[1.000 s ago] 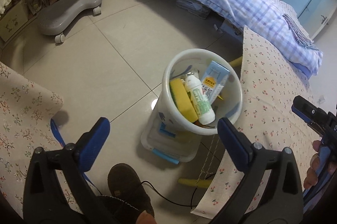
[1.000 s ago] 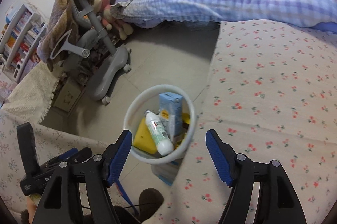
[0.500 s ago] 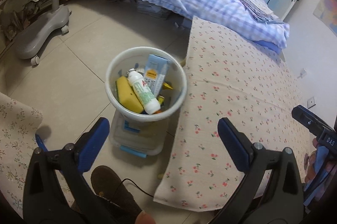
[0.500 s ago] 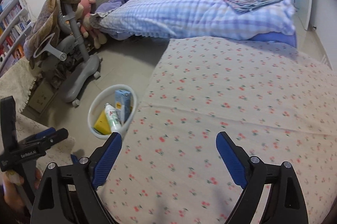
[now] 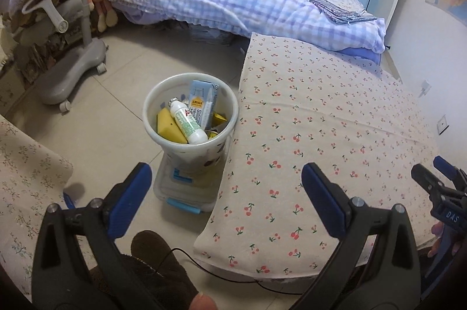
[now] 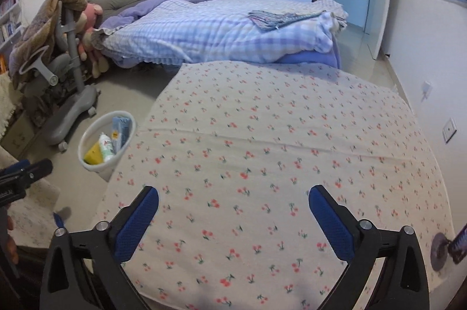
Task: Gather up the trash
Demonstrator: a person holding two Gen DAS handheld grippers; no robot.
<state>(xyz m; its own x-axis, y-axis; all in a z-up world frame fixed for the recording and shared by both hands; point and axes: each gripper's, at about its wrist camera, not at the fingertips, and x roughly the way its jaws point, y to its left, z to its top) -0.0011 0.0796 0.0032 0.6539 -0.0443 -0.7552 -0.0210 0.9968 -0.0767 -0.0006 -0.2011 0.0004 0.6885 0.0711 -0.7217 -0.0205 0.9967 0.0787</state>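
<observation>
White bin (image 5: 191, 111) full beside cherry-print table (image 5: 321, 135); both tongs, left (image 5: 226, 190) and right (image 6: 233, 210), apart, empty, right's jaws opening.

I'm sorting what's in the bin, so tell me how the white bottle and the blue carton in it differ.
The white bottle is a round tube with green print; the blue carton is a flat-sided box with a yellow label. The white bottle leans steeply, cap end toward the bin's floor; the blue carton stands nearly upright behind it. The carton reaches higher, near the rim. Both sit inside the white bin, touching, beside a yellow sponge.
</observation>
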